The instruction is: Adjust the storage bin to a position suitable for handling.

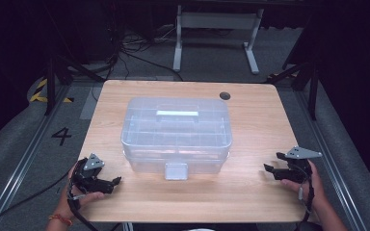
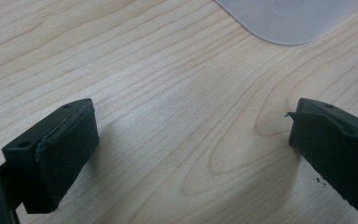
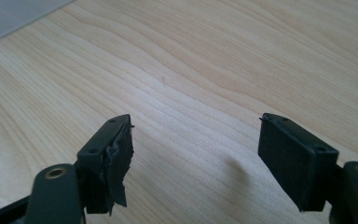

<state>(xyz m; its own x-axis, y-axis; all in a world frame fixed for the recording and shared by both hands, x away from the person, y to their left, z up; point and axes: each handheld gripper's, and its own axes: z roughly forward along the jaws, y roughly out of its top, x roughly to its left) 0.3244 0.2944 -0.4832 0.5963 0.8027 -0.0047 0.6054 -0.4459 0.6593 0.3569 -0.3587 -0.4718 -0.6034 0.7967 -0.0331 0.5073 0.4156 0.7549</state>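
A clear plastic storage box (image 1: 177,132) with a closed lid, a top handle and a front latch (image 1: 176,171) stands in the middle of the wooden table (image 1: 250,187). My left gripper (image 1: 116,181) rests low near the table's front left corner, pointing right toward the box, jaws wide apart over bare wood (image 2: 191,140). A corner of the box (image 2: 284,18) appears ahead in the left gripper view. My right gripper (image 1: 270,162) sits near the front right edge, pointing left, open with nothing between its pads (image 3: 196,135).
A round dark grommet (image 1: 225,95) marks the table's far right area. Beyond the table are a white desk frame (image 1: 217,29), cables on the grey floor and dark stands at both sides. A painted "4" (image 1: 61,135) lies on the floor at left.
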